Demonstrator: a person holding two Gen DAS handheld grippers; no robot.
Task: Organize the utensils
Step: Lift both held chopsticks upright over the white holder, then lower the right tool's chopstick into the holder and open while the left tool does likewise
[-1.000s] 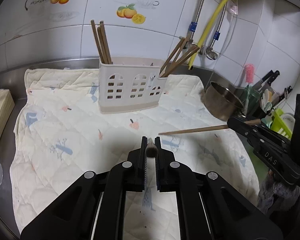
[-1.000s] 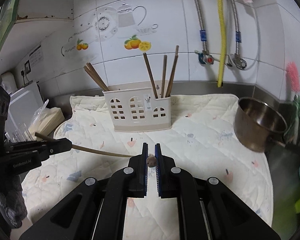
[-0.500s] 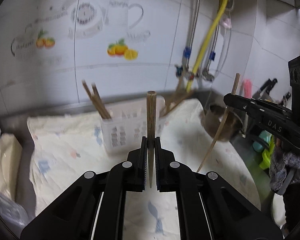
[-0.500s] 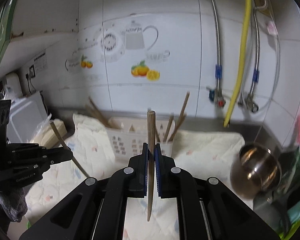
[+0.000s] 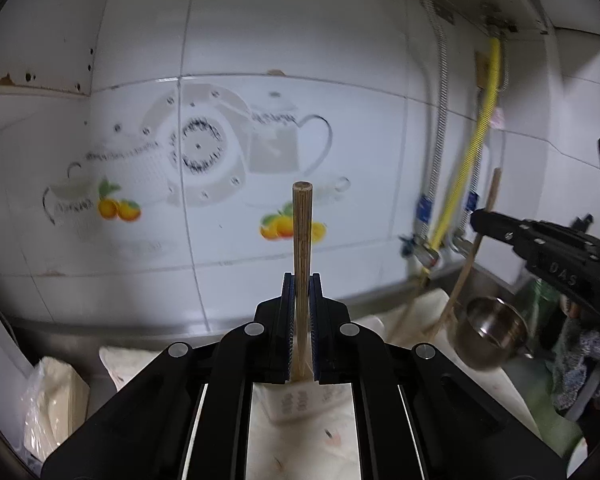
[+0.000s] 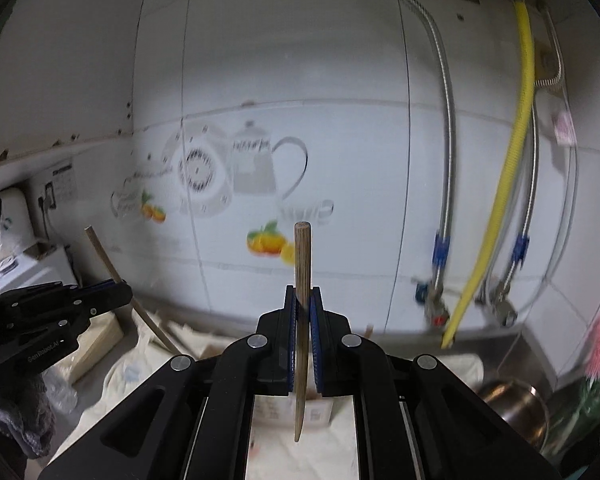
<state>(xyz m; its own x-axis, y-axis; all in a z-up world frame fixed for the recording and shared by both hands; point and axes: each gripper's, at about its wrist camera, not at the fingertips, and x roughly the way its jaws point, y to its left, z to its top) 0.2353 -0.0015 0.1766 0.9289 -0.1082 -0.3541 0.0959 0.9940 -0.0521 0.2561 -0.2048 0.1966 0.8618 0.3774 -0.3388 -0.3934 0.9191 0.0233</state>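
1. Left gripper (image 5: 300, 328) is closed on a wooden chopstick (image 5: 301, 264), which stands upright between its blue ribbed pads, with the blunt end on top.
2. Right gripper (image 6: 303, 336) is clamped the same way on a second chopstick (image 6: 301, 320); its thin tip hangs free below the jaws, above the quilted cloth (image 6: 140, 368) on the bench.
3. Each stick looks light, stiff and thin. I judge it can turn or slide between the pads, so a hold near the middle, as now, seems safest.
4. Both sticks are of pale brown wood with fine grain, round in section and narrowing to the tip.
5. A white plastic chopstick holder (image 5: 296, 402) shows only partly under each gripper; its compartments cannot be seen.
6. A steel pot (image 5: 494, 330) stands to the right, against the glossy tiled wall (image 5: 220, 40).
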